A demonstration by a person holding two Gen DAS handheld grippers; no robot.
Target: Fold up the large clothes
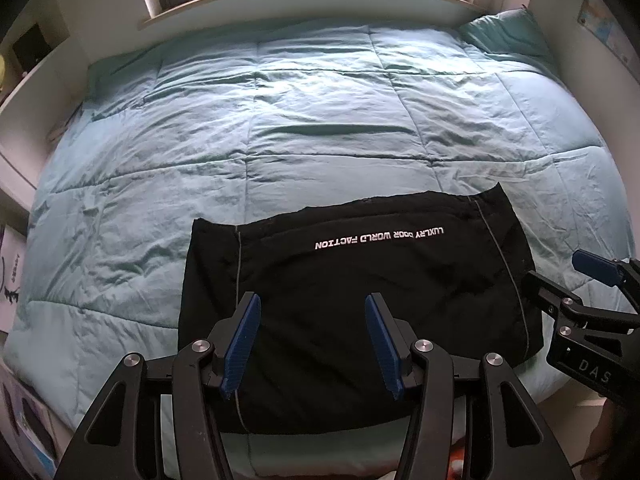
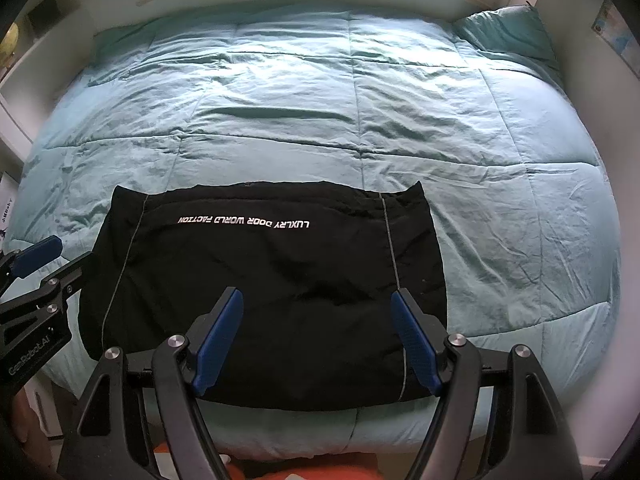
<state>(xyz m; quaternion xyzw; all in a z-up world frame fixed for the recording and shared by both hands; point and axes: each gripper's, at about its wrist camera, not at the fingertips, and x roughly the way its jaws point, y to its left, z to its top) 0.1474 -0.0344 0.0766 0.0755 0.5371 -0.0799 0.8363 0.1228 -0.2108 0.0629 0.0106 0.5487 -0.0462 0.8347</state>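
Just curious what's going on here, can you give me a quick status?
Both hand-held grippers, left and right, open, empty. Black garment folded flat on quilt. Nothing obstructing.

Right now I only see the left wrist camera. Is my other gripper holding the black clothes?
Observer: No. The right gripper is open over the black garment, with nothing between its pads.
Operator: Where's the garment's corner near that gripper?
Observer: The near right corner lies on the blue quilt, short of the bed's edge.
Operator: Is anything written on my gripper's side?
Observer: Yes, the left gripper has GenRobot.AI printed there.
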